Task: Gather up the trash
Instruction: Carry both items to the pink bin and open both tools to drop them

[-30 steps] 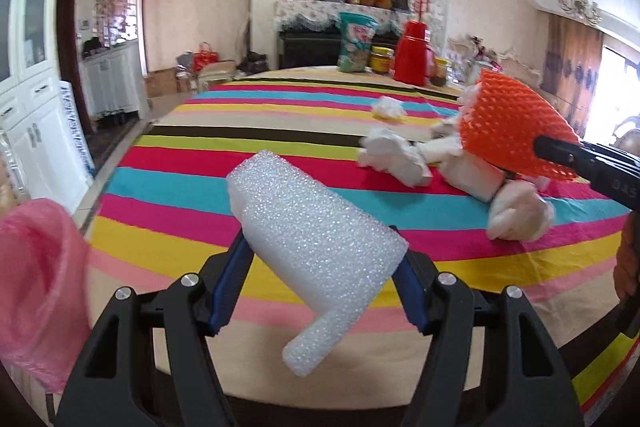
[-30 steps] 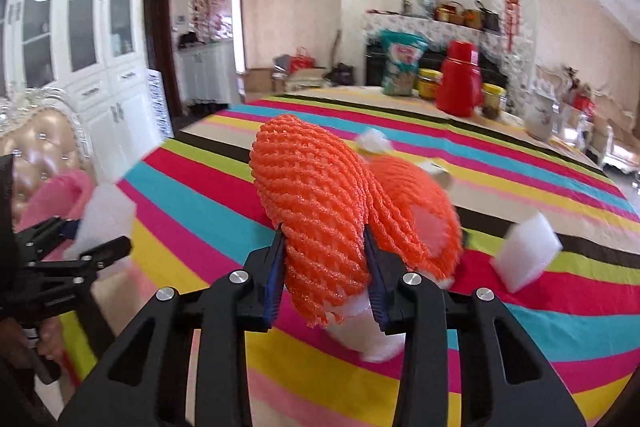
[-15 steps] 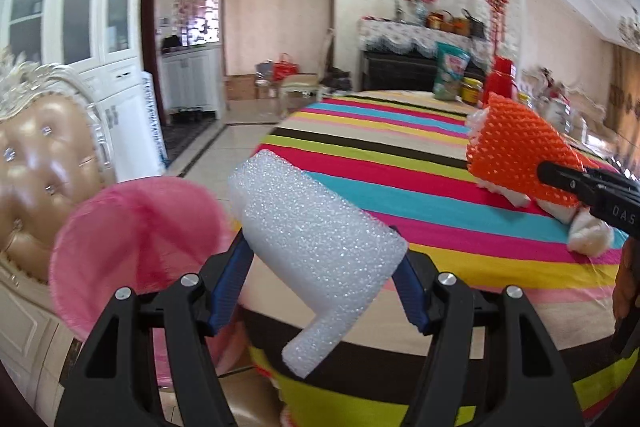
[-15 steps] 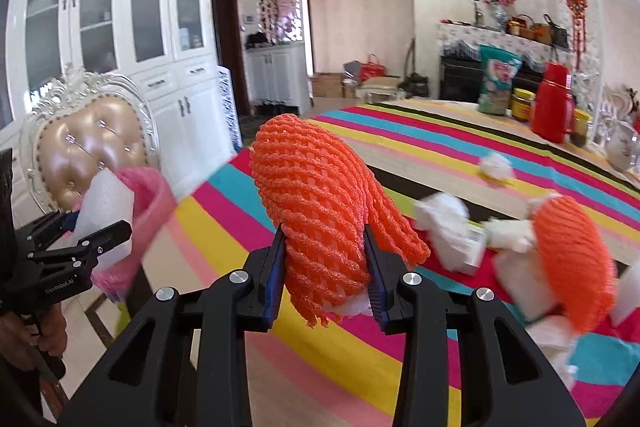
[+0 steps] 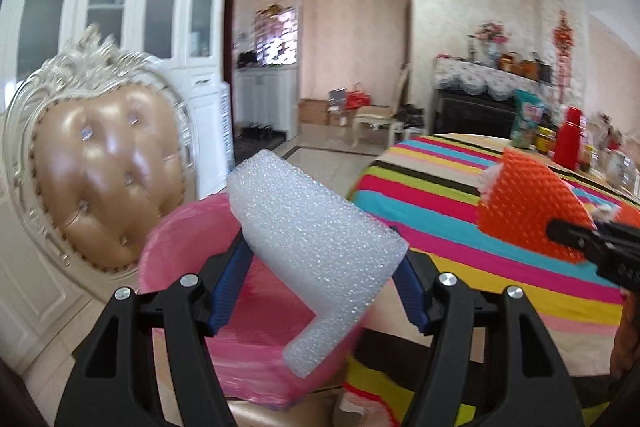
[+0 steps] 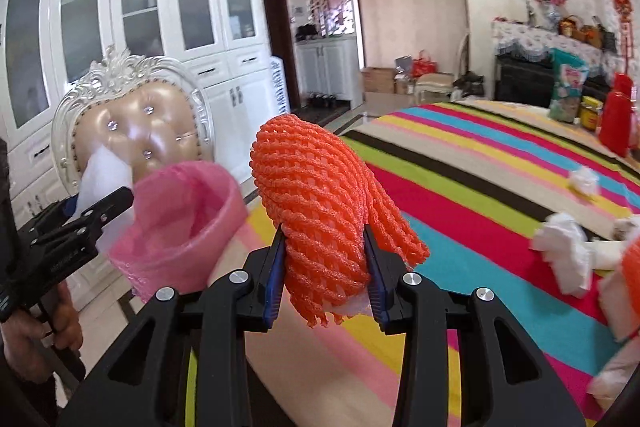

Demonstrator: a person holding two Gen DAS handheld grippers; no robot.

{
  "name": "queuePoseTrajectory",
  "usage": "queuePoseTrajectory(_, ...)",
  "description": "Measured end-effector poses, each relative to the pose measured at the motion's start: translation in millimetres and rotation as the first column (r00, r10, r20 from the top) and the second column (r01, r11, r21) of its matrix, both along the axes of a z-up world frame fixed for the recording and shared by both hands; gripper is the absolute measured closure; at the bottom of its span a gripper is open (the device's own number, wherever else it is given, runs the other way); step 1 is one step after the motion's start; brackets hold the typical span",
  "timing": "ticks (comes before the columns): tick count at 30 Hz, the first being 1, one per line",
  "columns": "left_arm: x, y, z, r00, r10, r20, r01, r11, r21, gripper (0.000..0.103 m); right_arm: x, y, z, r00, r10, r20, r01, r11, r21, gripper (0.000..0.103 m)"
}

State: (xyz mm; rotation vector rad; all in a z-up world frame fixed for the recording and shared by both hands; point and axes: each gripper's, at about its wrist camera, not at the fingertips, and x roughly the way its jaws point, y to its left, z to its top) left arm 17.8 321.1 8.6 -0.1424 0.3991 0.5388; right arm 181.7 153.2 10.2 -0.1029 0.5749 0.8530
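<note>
The left gripper (image 5: 320,267) had its fingers clamped across a white foam block (image 5: 316,251), held out over the mouth of the pink-lined bin (image 5: 180,247), presumably so it would drop inside once let go. Just beside it, the right gripper (image 6: 326,279) pinched an orange foam net (image 6: 320,211) tightly, apparently waiting its turn at that bin. Farther off, crumpled white scraps (image 6: 568,255) lay uncollected on the striped surface (image 6: 460,187), before a red flask (image 6: 618,115).
</note>
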Motion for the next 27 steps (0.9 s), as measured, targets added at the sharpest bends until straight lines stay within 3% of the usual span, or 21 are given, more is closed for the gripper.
queuePoseTrajectory(8,4,68,-5,0.998,0.061,0.009,-0.060,0.995,-0.079,0.038,-7,73,-3,0.996,0.094,-0.010,-0.094,0.996,0.012,0.066)
queuePoseTrajectory(17,15,105,-22,0.999,0.016,-0.031,-0.020,0.991,-0.132,0.037,-11,136,-10,0.989,0.141,-0.052,-0.140,0.990,0.013,0.065)
queuePoseTrajectory(22,15,108,-28,0.998,-0.035,-0.049,0.028,0.992,-0.121,0.036,-13,154,-20,0.985,0.161,-0.065,-0.162,0.987,-0.003,0.064)
queuePoseTrajectory(25,12,109,-27,0.998,-0.052,-0.044,0.047,0.994,-0.102,0.025,-11,159,-24,0.980,0.181,-0.078,-0.181,0.983,0.000,0.054)
queuePoseTrajectory(26,10,110,-25,0.998,-0.055,-0.035,0.051,0.994,-0.096,0.022,-12,161,-24,0.979,0.190,-0.075,-0.190,0.982,0.002,0.038)
queuePoseTrajectory(27,9,112,-24,0.998,-0.057,-0.029,0.054,0.994,-0.093,0.018,-12,161,-25,0.978,0.197,-0.067,-0.197,0.980,0.005,0.031)
